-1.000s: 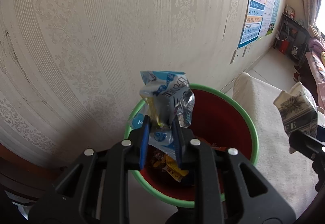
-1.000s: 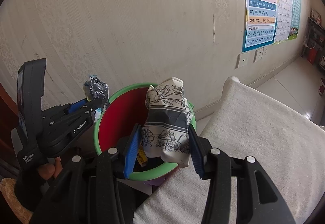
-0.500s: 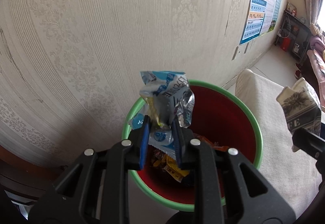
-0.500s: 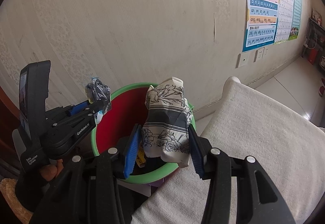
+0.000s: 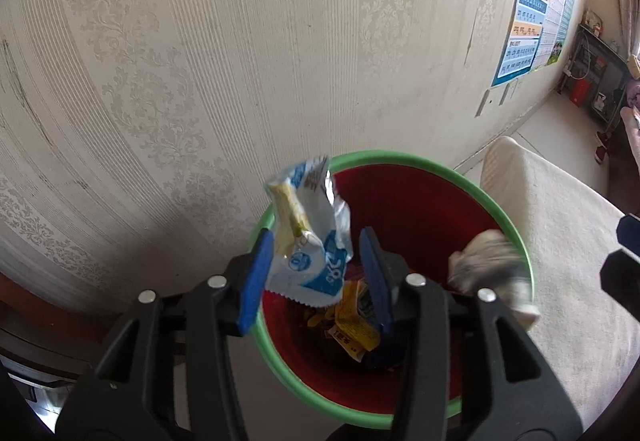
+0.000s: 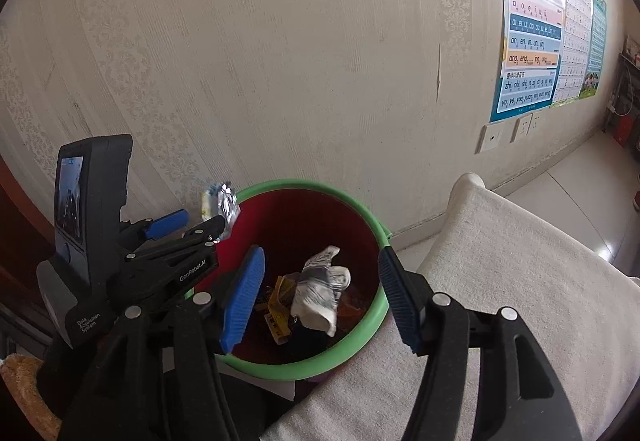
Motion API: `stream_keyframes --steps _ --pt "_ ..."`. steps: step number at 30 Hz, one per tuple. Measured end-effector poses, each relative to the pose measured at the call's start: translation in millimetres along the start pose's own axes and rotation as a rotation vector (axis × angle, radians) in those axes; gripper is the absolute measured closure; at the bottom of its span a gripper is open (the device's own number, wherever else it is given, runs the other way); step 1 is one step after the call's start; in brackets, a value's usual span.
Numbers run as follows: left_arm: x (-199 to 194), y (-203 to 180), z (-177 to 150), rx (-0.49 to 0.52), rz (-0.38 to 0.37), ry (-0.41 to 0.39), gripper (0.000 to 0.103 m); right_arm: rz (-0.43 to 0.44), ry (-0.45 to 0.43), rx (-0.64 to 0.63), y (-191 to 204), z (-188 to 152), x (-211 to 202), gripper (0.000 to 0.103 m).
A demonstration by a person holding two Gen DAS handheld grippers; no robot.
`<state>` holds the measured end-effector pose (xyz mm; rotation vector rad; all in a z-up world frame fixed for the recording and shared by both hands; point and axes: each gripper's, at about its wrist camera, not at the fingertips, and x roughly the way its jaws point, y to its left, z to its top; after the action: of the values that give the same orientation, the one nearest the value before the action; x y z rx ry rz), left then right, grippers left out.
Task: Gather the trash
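A red bin with a green rim (image 5: 400, 157) (image 6: 304, 185) stands against the wall, with yellow wrappers (image 5: 354, 325) inside. My left gripper (image 5: 316, 273) is open over the bin's left rim; a blue-and-white foil wrapper (image 5: 310, 241) is loose between its jaws, blurred, and shows in the right wrist view (image 6: 224, 203). My right gripper (image 6: 320, 297) is open above the bin. The black-and-white patterned paper carton (image 6: 320, 289) lies in the bin and appears blurred in the left wrist view (image 5: 488, 269).
A patterned wall is right behind the bin. A beige cushioned seat (image 6: 520, 281) (image 5: 568, 241) is at the right of the bin. Posters (image 6: 532, 41) and wall sockets (image 6: 508, 133) are further right. Dark wooden furniture (image 5: 24, 305) is at the left.
Both grippers opened. The patterned carton dropped from the right gripper into the bin. The foil wrapper came loose between the left jaws and tilts down.
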<state>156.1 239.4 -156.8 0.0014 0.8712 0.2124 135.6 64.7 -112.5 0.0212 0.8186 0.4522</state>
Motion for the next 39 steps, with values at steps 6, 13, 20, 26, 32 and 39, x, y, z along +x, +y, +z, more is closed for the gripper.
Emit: stream_keyframes --steps 6,13,20,26,32,39 --pt "-43 -14 3 0.002 -0.025 -0.087 0.036 -0.018 -0.165 -0.003 -26 -16 -59 0.034" --pt "-127 -73 13 -0.015 -0.130 -0.277 0.008 -0.120 -0.386 0.015 -78 -49 -147 0.012" --pt "-204 -157 19 -0.016 -0.103 -0.508 0.005 -0.293 -0.588 0.034 -136 -83 -219 0.007" --pt "-235 -219 19 0.033 -0.118 -0.508 0.005 -0.419 -0.617 0.170 -184 -101 -251 0.007" --pt "-247 -243 2 0.056 -0.109 -0.506 0.005 -0.461 -0.667 0.279 -212 -115 -283 0.007" --pt "-251 -232 -6 0.060 -0.089 -0.490 0.005 -0.460 -0.672 0.254 -203 -117 -288 0.007"
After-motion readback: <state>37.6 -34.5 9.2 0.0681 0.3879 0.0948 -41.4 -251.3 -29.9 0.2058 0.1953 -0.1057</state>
